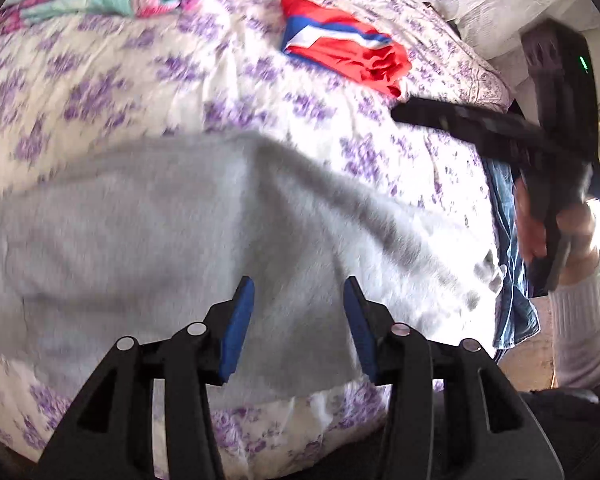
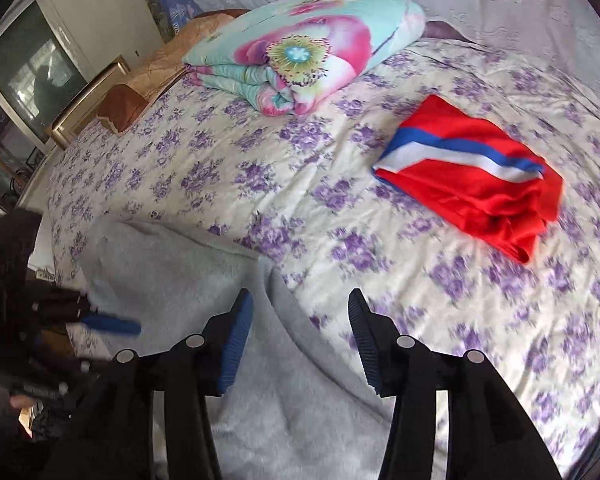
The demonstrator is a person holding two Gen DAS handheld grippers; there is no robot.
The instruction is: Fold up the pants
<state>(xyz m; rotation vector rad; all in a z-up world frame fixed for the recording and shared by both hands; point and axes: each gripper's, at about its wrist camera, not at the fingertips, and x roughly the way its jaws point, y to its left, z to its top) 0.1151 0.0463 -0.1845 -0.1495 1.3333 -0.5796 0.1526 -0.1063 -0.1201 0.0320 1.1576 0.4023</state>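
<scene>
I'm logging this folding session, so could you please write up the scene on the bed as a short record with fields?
surface: bed with purple-flowered sheet
main item: grey fleecy pants, lying on the sheet at the near edge, creased
left tool: open, above the pants, nothing between its pads
right tool: open, over the pants' edge, holding nothing
other items: folded red, white and blue garment further back; folded floral quilt at the far end
image quality: motion blur in both views

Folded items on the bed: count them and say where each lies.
3: grey pants nearest the grippers, red striped garment to the right, floral quilt at the far end. More may lie outside view.
</scene>
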